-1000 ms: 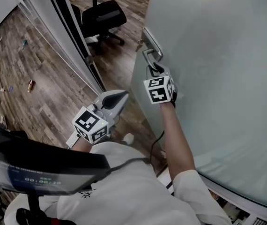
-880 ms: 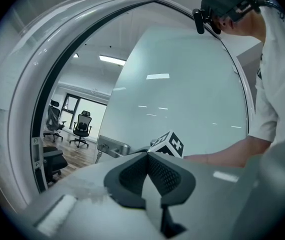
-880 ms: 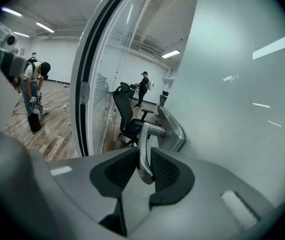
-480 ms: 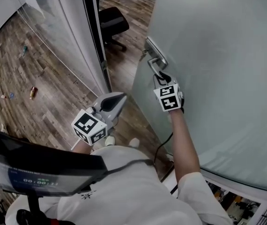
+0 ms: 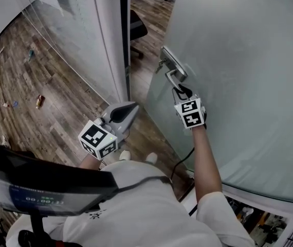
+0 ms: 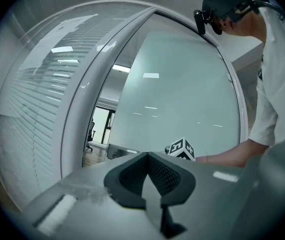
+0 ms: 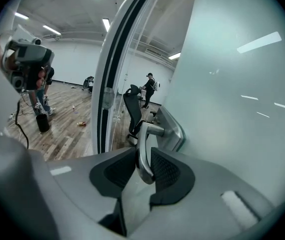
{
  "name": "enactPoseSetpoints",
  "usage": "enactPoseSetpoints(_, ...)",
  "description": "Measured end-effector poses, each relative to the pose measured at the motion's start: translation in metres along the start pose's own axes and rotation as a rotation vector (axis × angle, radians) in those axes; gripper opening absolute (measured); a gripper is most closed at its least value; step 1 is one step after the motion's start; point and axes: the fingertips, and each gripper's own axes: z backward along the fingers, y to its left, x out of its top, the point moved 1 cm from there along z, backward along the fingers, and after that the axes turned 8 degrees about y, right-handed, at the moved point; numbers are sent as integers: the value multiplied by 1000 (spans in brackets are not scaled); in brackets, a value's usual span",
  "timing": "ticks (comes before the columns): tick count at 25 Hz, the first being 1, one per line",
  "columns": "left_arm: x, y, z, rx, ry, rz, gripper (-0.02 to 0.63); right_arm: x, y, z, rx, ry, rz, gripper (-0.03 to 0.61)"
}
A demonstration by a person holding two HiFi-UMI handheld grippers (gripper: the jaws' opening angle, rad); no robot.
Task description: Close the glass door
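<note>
The frosted glass door (image 5: 239, 71) fills the right of the head view, and its edge stands close to the white door frame (image 5: 122, 40). My right gripper (image 5: 180, 91) is shut on the door's metal lever handle (image 5: 173, 75). In the right gripper view the handle (image 7: 141, 151) runs down between the two dark pads of that gripper (image 7: 143, 158). My left gripper (image 5: 130, 108) hangs free, low in front of the person's body, apart from the door. Its jaws (image 6: 148, 157) are together with nothing in them, and it faces the door (image 6: 182, 99) and frame (image 6: 90, 104).
A black office chair (image 5: 138, 27) shows through the narrow gap beyond the frame. A glass wall with blinds (image 5: 69, 19) runs left of the frame. Small litter (image 5: 40, 101) lies on the wooden floor. A person (image 7: 150, 85) stands far back in the room.
The door has swung toward the frame and the gap has narrowed, hiding more of the chair. My right gripper moved with the handle. The left gripper kept its place against the body.
</note>
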Motion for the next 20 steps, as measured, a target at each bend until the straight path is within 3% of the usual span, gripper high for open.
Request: enactPoseSetpoints(20, 19, -1, 15, 15, -2, 9, 6, 16, 37, 28, 94, 5, 65, 94)
